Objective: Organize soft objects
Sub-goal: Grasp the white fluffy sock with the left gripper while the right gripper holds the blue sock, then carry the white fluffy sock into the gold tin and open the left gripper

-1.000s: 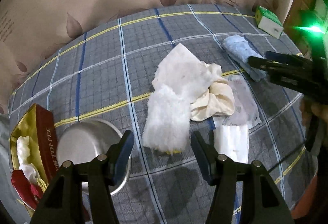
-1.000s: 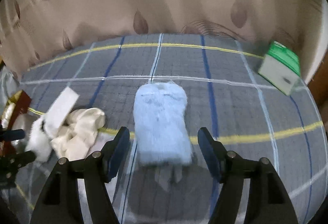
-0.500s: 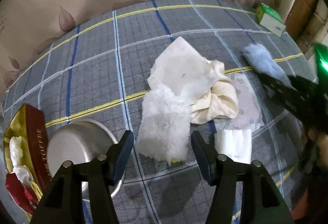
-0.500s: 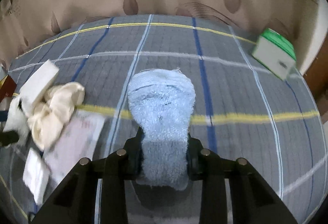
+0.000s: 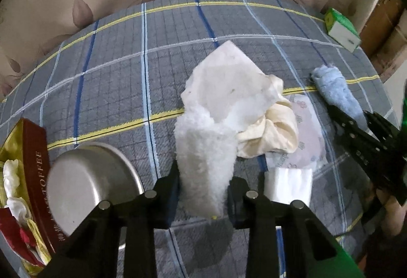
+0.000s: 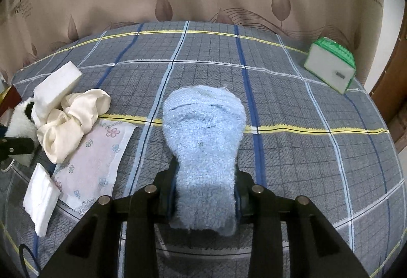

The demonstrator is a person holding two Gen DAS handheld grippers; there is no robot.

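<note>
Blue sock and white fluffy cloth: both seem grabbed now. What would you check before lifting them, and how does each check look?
1. Right gripper shut on the blue sock: ok.
2. Left gripper shut on the white cloth: ok.
3. White cloth free of the pile: not ok; the white sheet overlaps its far end, beside the cream cloth.
4. Sock clear of other things: ok; it lies alone on the checked cover.
5. Steel bowl close beside the left jaws: cannot tell whether it touches.
6. Depth of grip on either piece: cannot tell.
</note>
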